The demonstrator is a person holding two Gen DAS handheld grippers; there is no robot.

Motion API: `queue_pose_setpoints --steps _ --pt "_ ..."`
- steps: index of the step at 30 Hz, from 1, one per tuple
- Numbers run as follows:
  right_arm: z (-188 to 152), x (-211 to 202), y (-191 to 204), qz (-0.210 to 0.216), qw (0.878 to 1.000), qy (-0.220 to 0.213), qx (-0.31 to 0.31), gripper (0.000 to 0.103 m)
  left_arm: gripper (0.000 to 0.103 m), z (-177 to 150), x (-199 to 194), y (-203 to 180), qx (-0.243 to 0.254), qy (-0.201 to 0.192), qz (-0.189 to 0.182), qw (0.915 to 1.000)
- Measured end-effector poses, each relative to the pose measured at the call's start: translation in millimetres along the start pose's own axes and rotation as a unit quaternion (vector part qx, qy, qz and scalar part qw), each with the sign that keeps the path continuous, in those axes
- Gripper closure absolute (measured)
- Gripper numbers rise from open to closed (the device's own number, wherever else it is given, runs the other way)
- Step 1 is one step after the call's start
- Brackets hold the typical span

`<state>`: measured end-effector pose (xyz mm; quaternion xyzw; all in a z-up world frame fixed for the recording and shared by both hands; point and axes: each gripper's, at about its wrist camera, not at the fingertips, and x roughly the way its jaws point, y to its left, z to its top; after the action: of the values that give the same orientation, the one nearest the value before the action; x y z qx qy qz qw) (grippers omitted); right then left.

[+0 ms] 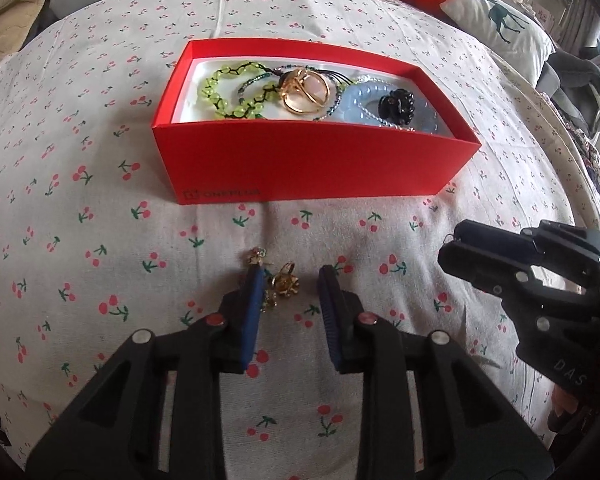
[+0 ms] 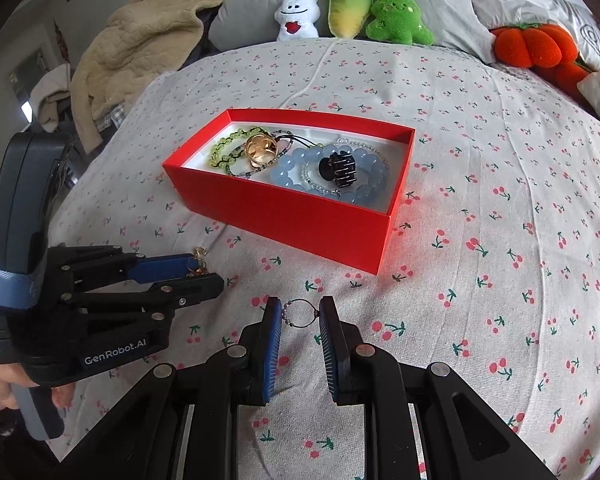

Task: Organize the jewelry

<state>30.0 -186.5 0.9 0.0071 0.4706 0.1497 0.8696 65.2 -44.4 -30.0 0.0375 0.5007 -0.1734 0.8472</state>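
A red box (image 1: 300,160) (image 2: 300,216) on the bed holds a green bead bracelet (image 1: 228,92), gold bangles (image 1: 306,90) (image 2: 262,150), a blue bead bracelet (image 2: 300,172) and a black hair claw (image 1: 398,108) (image 2: 338,168). My left gripper (image 1: 290,280) is open around gold flower earrings (image 1: 284,282) lying on the sheet; it also shows in the right wrist view (image 2: 204,270). My right gripper (image 2: 298,312) is open with a small beaded wire ring (image 2: 300,314) between its fingertips. It also shows in the left wrist view (image 1: 452,244).
The cherry-print sheet (image 2: 480,240) covers the bed. Plush toys (image 2: 356,12) and an orange pumpkin plush (image 2: 528,46) line the far edge by grey pillows. A beige blanket (image 2: 140,48) is heaped at the far left.
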Motion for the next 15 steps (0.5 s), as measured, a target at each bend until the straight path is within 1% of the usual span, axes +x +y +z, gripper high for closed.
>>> queue_pose_setpoints --steps 2,5,10,15 --pt "0 0 -1 0.000 1.000 0.000 0.001 0.083 0.091 -1 0 -3 0.009 -0.003 0.009 0.9999" --pt "0 -3 -3 -0.001 1.000 -0.003 0.003 0.083 0.091 -2 -2 -2 0.014 -0.004 0.006 0.9999" --pt "4 -11 -5 -0.001 1.000 -0.013 0.009 0.083 0.091 -3 -10 -1 0.012 -0.005 -0.020 0.9997" --pt "11 -23 -4 0.000 1.000 -0.028 0.013 0.083 0.091 1 -27 -2 0.008 -0.021 -0.040 0.9990"
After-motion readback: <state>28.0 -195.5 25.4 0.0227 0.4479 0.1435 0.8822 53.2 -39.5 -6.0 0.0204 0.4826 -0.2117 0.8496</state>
